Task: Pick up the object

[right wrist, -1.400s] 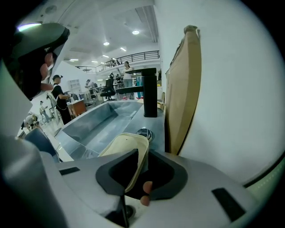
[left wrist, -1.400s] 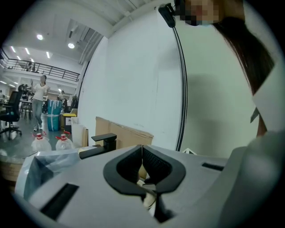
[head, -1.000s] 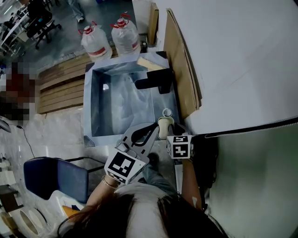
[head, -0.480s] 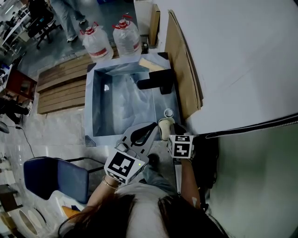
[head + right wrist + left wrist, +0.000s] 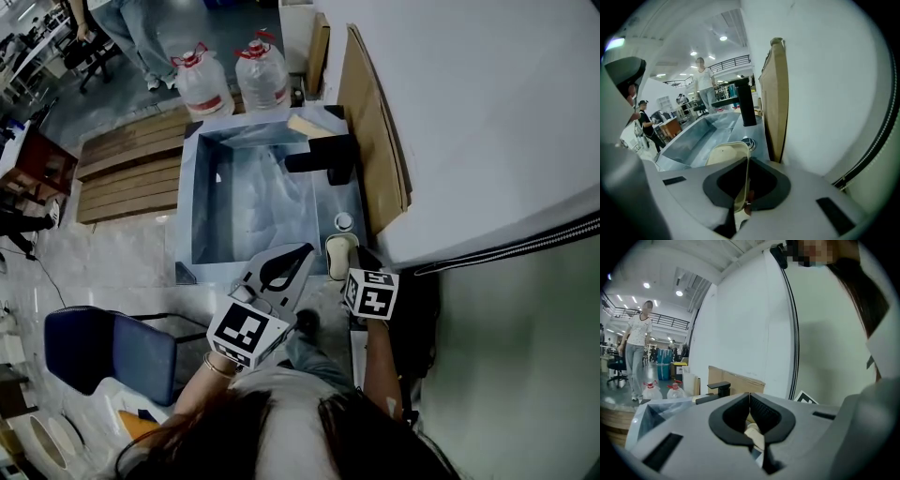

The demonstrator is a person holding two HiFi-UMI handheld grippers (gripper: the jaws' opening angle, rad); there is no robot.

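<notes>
Across the last second the right hand-held gripper (image 5: 746, 187) stays clamped on the rim of the cream dish (image 5: 724, 157). The dish juts ahead of it over the steel sink (image 5: 202, 197) ledge, so the pick-up looks made. The left hand-held gripper (image 5: 750, 411), alongside, is closed on nothing.

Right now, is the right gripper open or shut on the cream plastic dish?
Shut: the right gripper pinches the rim of the cream plastic dish.
</notes>
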